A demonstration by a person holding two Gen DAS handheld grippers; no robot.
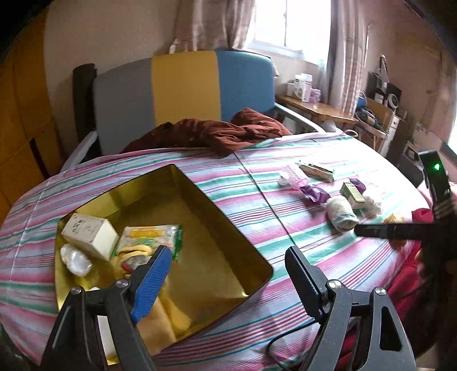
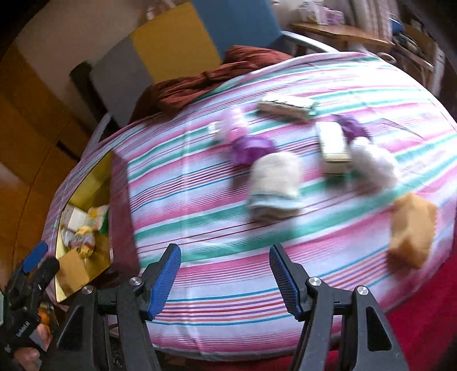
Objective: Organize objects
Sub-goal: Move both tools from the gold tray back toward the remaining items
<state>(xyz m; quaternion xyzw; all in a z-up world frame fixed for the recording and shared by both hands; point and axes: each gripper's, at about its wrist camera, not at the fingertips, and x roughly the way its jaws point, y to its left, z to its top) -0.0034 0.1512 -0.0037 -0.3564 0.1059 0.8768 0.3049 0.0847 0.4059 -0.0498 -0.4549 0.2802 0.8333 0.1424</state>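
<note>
Right gripper: the right gripper [image 2: 225, 278] hangs over the near edge of the bed with its jaws spread wide and nothing between them; its view is motion-blurred.
Left gripper: the left gripper [image 1: 228, 274] is likewise agape and empty, poised above the near corner of the gold tin [image 1: 258, 258].
Nearest item: the rolled towel [image 2: 275, 185] lies just ahead of the right gripper, with the other loose items beyond and beside it.
Handling: I judge the roll light, soft and compressible, not fragile and not slippery; a pinch across the middle of the roll should hold it without it unwinding.
Other loose items: a purple wrapper [image 2: 251, 148], a small carton [image 2: 334, 145], a white fluffy bundle [image 2: 374, 162] touching the carton, a flat packet [image 2: 287, 105] and a tan sponge-like block [image 2: 411, 228]; blur hides finer detail.
Tin contents: a white box [image 1: 90, 231], a green-and-yellow packet [image 1: 151, 237] and a few smaller things already lie inside.
Surface: the striped bedspread [image 2: 214, 199] is soft and domed, so it will give under any downward press.
Room: a grey, yellow and blue headboard [image 1: 182, 85], a rumpled brown cloth [image 1: 214, 131], a curtained window [image 1: 285, 22] and a wooden side table [image 1: 317, 108].
</note>
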